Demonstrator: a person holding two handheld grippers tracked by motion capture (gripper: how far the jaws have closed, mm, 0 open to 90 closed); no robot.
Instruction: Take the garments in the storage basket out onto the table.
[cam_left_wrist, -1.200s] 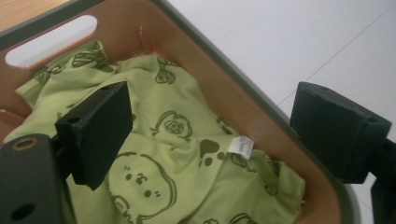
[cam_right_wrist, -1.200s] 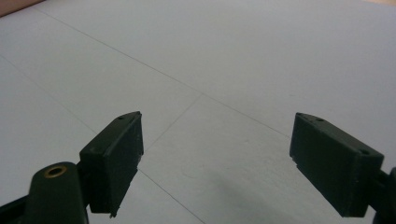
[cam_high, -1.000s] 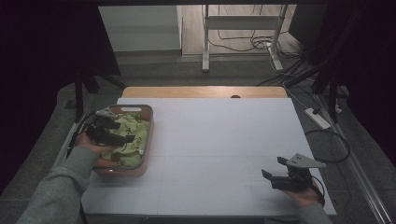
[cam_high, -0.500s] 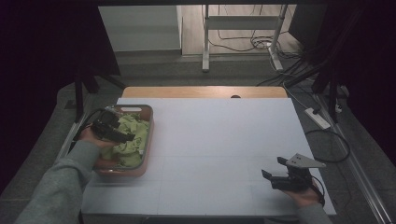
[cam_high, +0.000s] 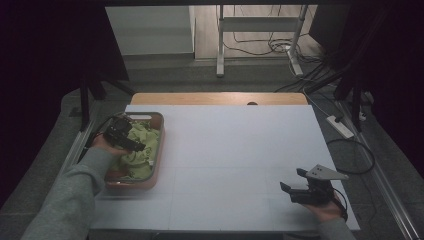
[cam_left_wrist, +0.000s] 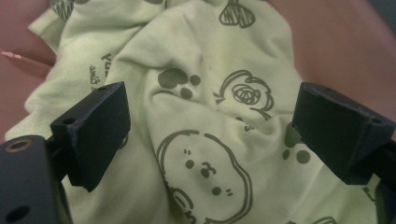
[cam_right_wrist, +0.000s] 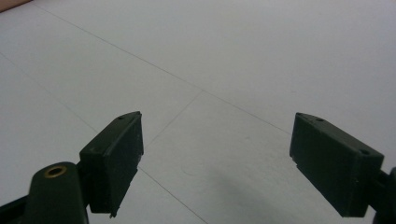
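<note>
Cloth (cam_high: 142, 145) in bin (cam_high: 159, 150), table's (cam_high: 240, 150) left side

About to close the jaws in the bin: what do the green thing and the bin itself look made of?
The green cloth looks like soft knit cotton, matte: it lies in loose folds and creases and bears printed cartoon faces and paw marks. The bin looks like rigid moulded plastic, pinkish and smooth, with a rounded rim; the blur leaves its finish uncertain. The left gripper hangs open above the cloth.
</note>
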